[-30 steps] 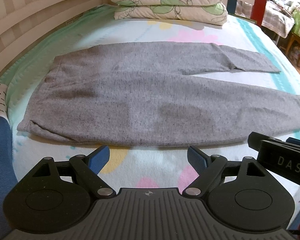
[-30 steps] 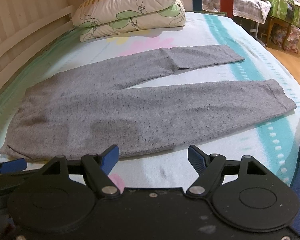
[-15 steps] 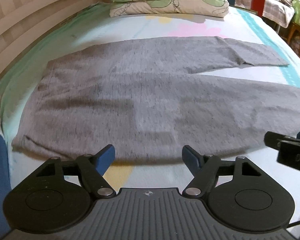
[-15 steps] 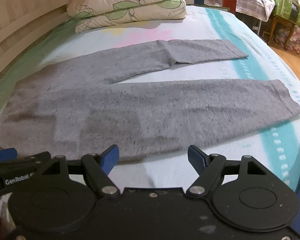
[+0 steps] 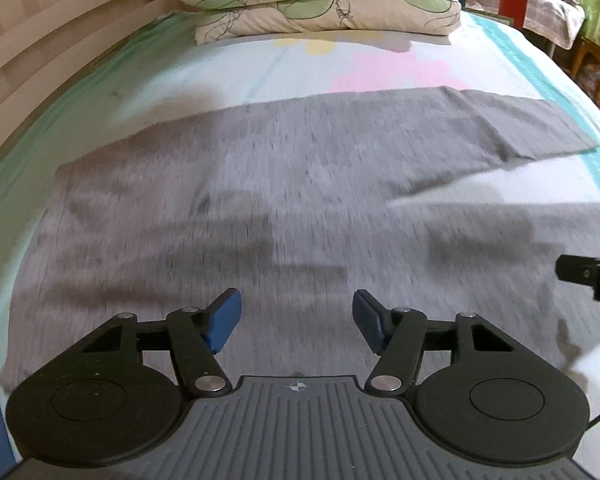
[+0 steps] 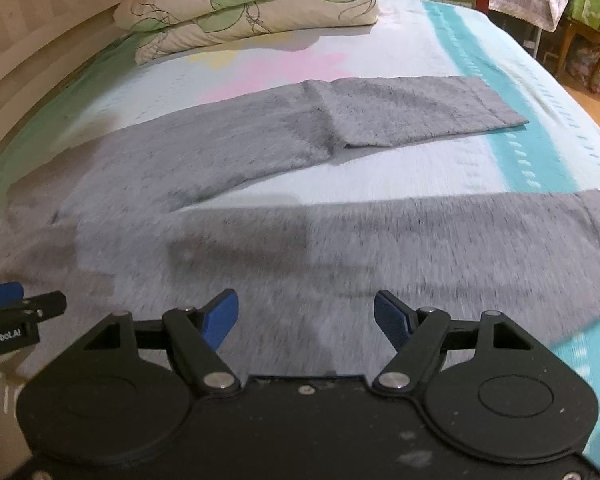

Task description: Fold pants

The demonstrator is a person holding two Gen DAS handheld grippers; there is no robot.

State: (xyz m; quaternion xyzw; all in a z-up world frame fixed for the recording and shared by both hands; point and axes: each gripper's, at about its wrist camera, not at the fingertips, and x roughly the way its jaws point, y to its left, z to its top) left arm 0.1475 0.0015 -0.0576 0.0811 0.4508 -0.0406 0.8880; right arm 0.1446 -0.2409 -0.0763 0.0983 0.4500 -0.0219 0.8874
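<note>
Both grippers have come forward over the near edge of the pants (image 5: pixel 228 208) since the earlier frames, and the left gripper (image 5: pixel 296 320) has been narrowing its jaws, with nothing pinched between them. The pants lie flat on the bed (image 6: pixel 380 172), long axis across it: waist at the left, legs running right, the far leg folded back on itself. The right gripper (image 6: pixel 306 318) hangs over the near leg, jaws apart, gripping nothing. Pillows (image 5: pixel 324 4) sit beyond at the headboard (image 5: pixel 40 56)
</note>
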